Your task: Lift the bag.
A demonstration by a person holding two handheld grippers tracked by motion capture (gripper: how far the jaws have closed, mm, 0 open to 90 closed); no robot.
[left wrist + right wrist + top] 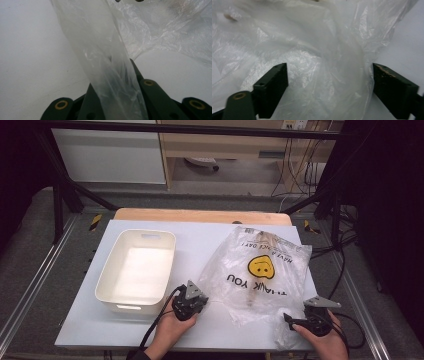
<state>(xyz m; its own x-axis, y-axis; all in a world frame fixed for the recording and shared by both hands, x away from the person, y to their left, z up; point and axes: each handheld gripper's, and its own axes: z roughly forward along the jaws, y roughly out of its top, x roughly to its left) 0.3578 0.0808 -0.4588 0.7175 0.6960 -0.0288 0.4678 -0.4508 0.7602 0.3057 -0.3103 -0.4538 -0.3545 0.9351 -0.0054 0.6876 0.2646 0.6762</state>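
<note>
Fingers of the left gripper (196, 296) clamped on a handle of the plastic bag (260, 270); right gripper (292, 320) fingers apart around its other edge.

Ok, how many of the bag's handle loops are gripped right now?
1. The left gripper is shut on one handle of the plastic bag. The right gripper is open, with bunched bag plastic between its jaws, not clamped. Other folds may hide more.

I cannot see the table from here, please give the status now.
Left gripper shut on a bag handle. Right gripper open around the other handle. Plastic bag flat on table, white bin beside it. Nothing blocking.
</note>
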